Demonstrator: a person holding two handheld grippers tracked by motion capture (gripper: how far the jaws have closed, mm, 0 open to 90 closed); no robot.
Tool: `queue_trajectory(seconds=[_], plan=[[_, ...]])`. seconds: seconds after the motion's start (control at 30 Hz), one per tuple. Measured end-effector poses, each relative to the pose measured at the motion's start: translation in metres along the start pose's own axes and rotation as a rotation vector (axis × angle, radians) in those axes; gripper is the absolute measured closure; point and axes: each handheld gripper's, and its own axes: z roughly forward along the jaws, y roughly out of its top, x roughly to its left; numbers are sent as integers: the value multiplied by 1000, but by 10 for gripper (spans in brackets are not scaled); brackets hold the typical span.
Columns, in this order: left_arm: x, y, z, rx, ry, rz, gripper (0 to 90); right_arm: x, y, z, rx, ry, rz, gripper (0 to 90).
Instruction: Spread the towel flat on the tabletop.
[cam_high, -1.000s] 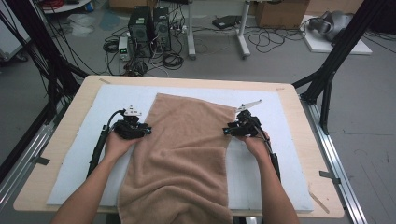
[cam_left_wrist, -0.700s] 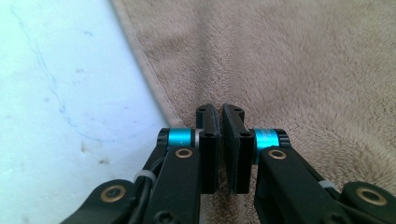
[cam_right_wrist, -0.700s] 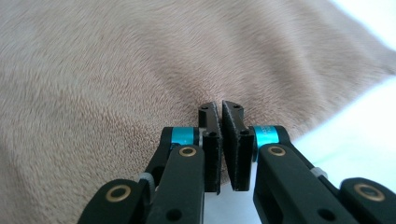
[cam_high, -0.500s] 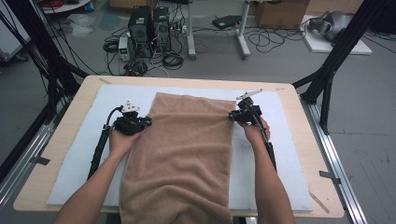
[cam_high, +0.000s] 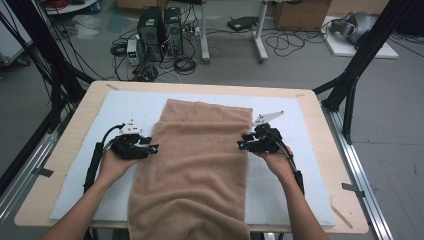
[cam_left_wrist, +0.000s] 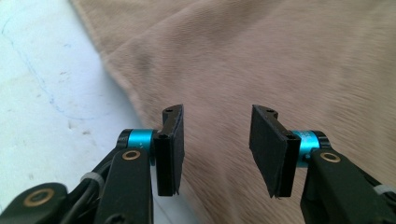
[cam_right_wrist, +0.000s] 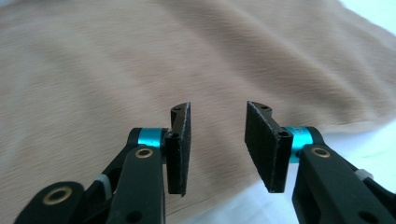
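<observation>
A tan towel (cam_high: 197, 165) lies flat and lengthwise on the white mat (cam_high: 300, 165) that covers the wooden table (cam_high: 70, 135); its far short edge stays well before the far edge of the mat, and its near end hangs over the near edge of the table. The left gripper (cam_high: 152, 148) is held at the left long edge of the towel, with its tips pointing toward the cloth, and the right gripper (cam_high: 242, 145) is held at the right long edge, facing inward in the same way, so the two stand opposite each other with the full width of the towel between them. In the left gripper view the left gripper (cam_left_wrist: 215, 149) has its two black pads apart with a clear gap, and through this gap I see only the towel (cam_left_wrist: 280, 60) surface below (nothing is pinched); the edge of the towel runs diagonally at the left, with the white mat (cam_left_wrist: 42, 93) beside it. Its jaws have just been opening. In the right gripper view the right gripper (cam_right_wrist: 217, 147) also has its pads spread, with no cloth between them, over the towel (cam_right_wrist: 140, 60) near its edge, where the mat (cam_right_wrist: 373, 144) shows at the right. These jaws too have just been opening. Each gripper is carried by a hand of the person, the left hand (cam_high: 112, 165) and the right hand (cam_high: 280, 162), and a black cable trails back along each forearm.
</observation>
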Motion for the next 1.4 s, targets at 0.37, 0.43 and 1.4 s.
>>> queue_trajectory(seconds=[0.37,0.43,1.4], plan=[[-38,-46,-28,45,-64,31,540,70,-43,1,47,118,-128,593],[-43,-52,-30,48,-74,28,542,77,-48,1,57,130,-128,602],[-75,-58,-28,71,-140,72,590,83,-78,-32,64,154,-99,629]])
